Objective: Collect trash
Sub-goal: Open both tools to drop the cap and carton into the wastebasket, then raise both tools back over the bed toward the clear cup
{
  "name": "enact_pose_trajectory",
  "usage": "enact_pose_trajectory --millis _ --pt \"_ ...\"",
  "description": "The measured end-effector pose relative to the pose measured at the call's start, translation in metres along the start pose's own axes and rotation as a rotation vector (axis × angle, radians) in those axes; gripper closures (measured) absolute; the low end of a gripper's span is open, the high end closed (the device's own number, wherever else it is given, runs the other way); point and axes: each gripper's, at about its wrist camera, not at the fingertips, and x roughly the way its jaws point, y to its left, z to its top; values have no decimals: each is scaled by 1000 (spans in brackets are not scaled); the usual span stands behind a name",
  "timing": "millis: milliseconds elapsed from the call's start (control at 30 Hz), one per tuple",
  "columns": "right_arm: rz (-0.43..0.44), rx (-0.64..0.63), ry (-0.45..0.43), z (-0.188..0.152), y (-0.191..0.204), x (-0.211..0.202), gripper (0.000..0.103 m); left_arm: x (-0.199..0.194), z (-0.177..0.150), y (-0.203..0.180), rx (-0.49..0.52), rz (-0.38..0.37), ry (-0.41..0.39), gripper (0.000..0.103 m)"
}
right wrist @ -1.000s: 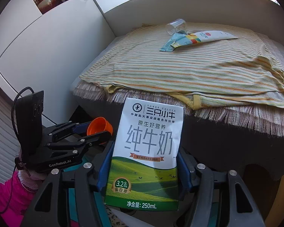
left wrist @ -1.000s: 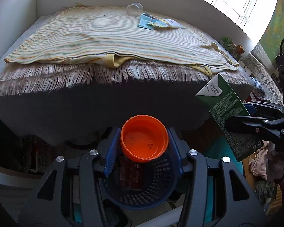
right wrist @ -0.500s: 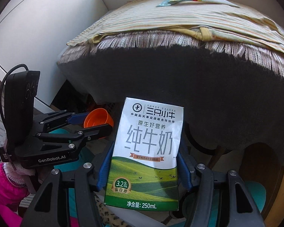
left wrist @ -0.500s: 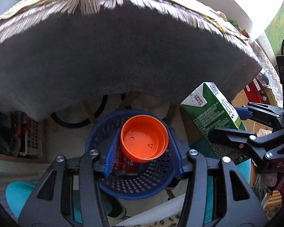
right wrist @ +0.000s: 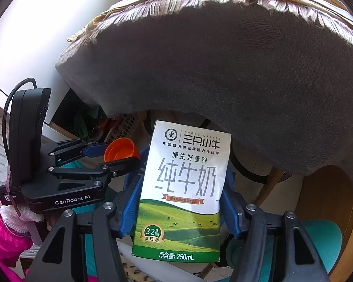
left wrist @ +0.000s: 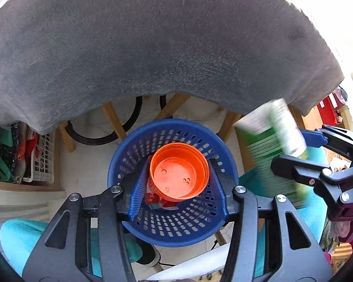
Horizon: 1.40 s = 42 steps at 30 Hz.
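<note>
My left gripper (left wrist: 179,176) is shut on an orange plastic cup (left wrist: 179,172) and holds it right above a blue perforated basket (left wrist: 171,223) on the floor. A red wrapper (left wrist: 153,198) lies inside the basket under the cup. My right gripper (right wrist: 180,199) is shut on a green-and-white 250 mL milk carton (right wrist: 183,192). In the left wrist view the carton (left wrist: 270,150) is blurred, just right of the basket. In the right wrist view the left gripper (right wrist: 120,155) holds the cup (right wrist: 121,152) left of the carton.
A grey cloth-covered table edge (left wrist: 164,47) hangs over the basket, with wooden legs (left wrist: 113,122) beneath. A white crate with clutter (left wrist: 40,162) sits at the left. A teal seat (right wrist: 317,237) is below right.
Both grippers have dropped below the table edge. The tabletop is out of the left view and only its edge shows in the right. The cup now hangs over the basket; the carton moved closer.
</note>
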Motion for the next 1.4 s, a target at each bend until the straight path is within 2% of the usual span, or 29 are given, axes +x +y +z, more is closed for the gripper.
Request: enact_pose_trajectory --millis 67,267,600,867,1033,1400 --pt "-3 3 -1 1 1 -1 38 0 -1 0 4 6 -1 45" --pt "-14 10 -3 5 -1 -2 27 0 -1 0 18 21 -10 34" --pt "-24 16 -10 5 -6 -9 20 -2 0 -1 26 23 -8 34" --pt "-56 -3 -45 8 -10 -28 15 -26 6 -2 41 3 -90 34" --pt "-71 -9 -88 11 -13 -52 5 -47 17 -5 72 -14 -142 34" --pt "-32 8 -229 32 -26 -127 3 -99 67 -12 129 -47 -251 34"
